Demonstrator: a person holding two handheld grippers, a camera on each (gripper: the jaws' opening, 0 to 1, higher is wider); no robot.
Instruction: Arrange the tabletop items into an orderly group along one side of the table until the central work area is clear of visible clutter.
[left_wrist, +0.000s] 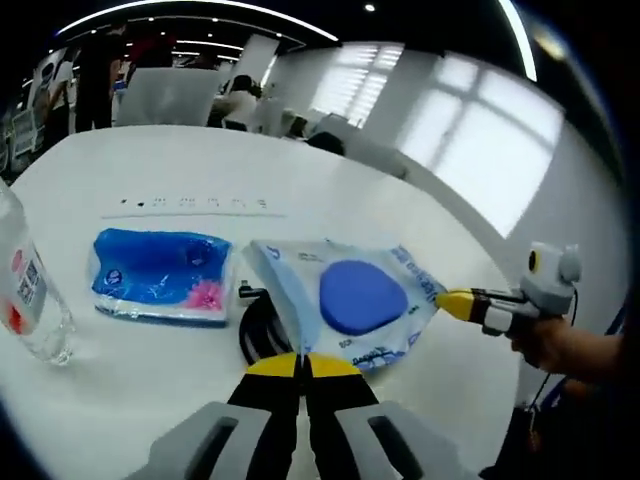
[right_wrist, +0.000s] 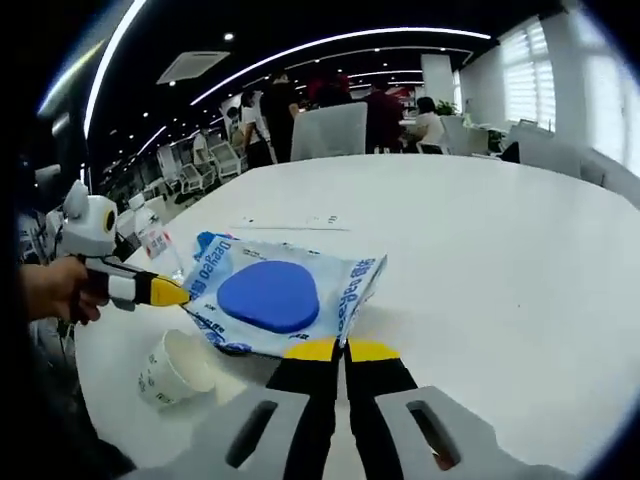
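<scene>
Left gripper view: my left gripper (left_wrist: 302, 366) has its yellow-tipped jaws pressed together on the near edge of the wipes pack (left_wrist: 350, 300), a clear pouch with blue print and a blue oval lid. The pack lies flat on the white table (left_wrist: 200, 170), toward its right edge. A black cable (left_wrist: 256, 330) curls under the pack's left side, just beside my jaws. Left of the pack, slightly apart, lies a blue tissue pack (left_wrist: 160, 276). At the table's left edge stands a clear bottle (left_wrist: 28, 290) with a red-and-white label. Beyond the pack's right corner, my right gripper (left_wrist: 462, 304) touches it with a yellow tip.

Right gripper view: my right gripper (right_wrist: 342, 351) is likewise closed on the near edge of the wipes pack (right_wrist: 275, 295). A paper cup (right_wrist: 175, 368) lies on its side near the table's (right_wrist: 480, 250) left edge, just beside the pack. My left gripper (right_wrist: 170, 293), held in a hand (right_wrist: 55, 288), meets the pack's left edge. Far back, people and chairs (right_wrist: 328, 130).
</scene>
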